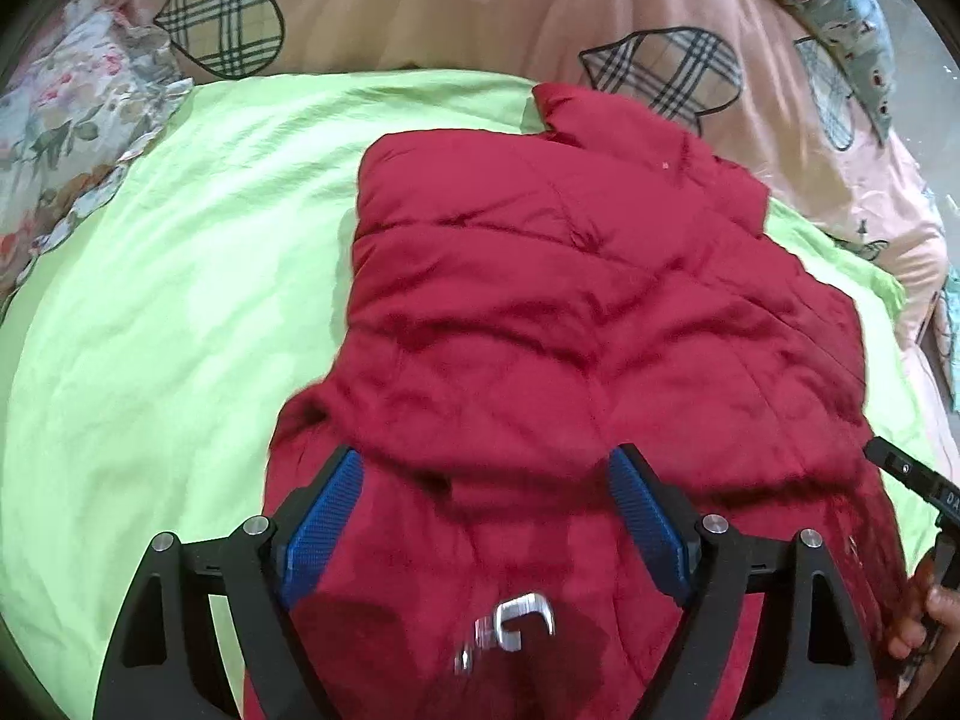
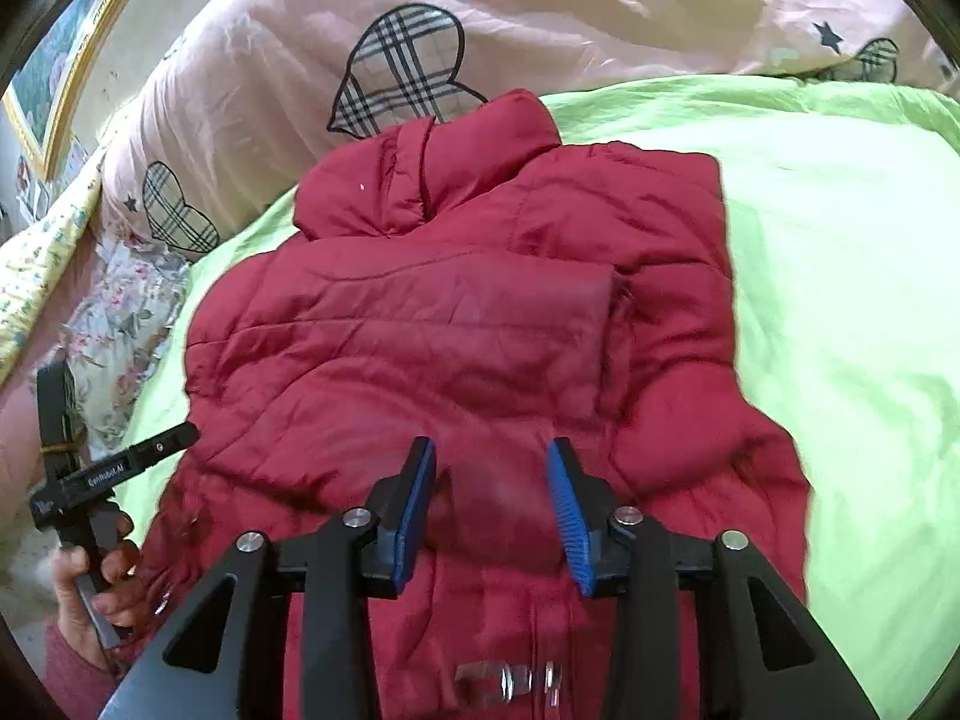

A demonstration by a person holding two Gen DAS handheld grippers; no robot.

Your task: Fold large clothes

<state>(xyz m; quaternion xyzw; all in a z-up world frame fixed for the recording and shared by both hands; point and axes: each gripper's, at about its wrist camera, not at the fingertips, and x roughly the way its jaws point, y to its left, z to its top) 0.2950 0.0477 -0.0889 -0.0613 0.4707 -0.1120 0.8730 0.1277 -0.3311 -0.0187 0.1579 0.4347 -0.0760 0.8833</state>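
A red quilted puffer jacket (image 1: 540, 312) lies on a lime green sheet (image 1: 168, 300), collar toward the far pillows. It also shows in the right wrist view (image 2: 456, 324), with a sleeve folded across its front. My left gripper (image 1: 486, 468) is open, its blue pads wide apart over the jacket's near hem. My right gripper (image 2: 491, 462) is open with a narrower gap, over the near part of the jacket. Neither holds cloth. Each gripper shows at the edge of the other's view: the right one (image 1: 900, 468), the left one (image 2: 120, 456).
A pink duvet with plaid hearts (image 1: 420, 6) is piled at the far side of the bed. A floral pillow (image 1: 66, 120) lies at the left. A framed picture (image 2: 66, 42) hangs on the wall. The green sheet (image 2: 840, 300) extends beside the jacket.
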